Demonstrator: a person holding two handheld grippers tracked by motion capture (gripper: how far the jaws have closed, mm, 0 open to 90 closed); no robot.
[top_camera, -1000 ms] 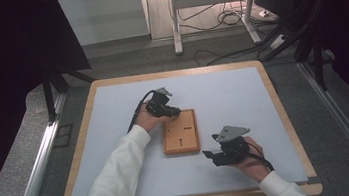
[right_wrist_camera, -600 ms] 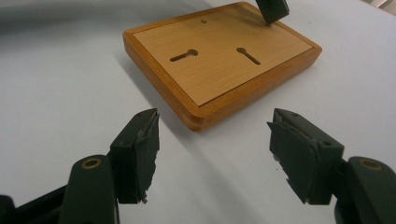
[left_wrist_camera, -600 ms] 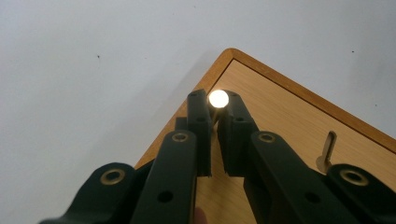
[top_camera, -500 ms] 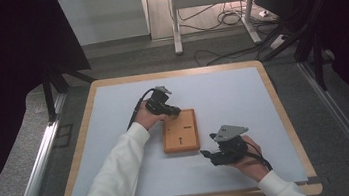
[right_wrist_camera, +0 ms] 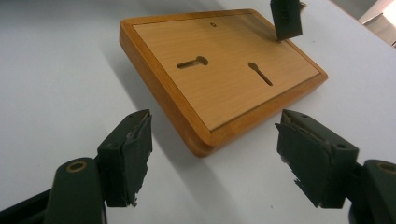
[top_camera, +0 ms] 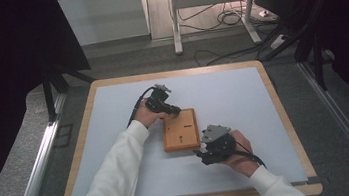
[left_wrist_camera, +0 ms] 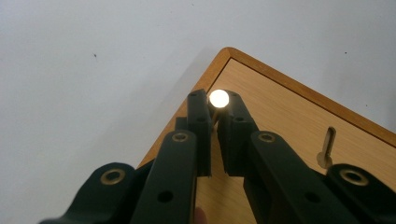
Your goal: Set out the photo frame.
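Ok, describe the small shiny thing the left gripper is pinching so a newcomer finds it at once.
Start at the white table mat and find the wooden board lying flat at its middle. At the board's far-left corner, the left gripper is shut on a small round-headed metal pin. Its bright, shiny head stands out against the matt wood and its two keyhole slots.

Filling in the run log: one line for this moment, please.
left claw: shut on small round-headed metal pin | right claw: open, just widened, near rectangular wooden board corner, apart
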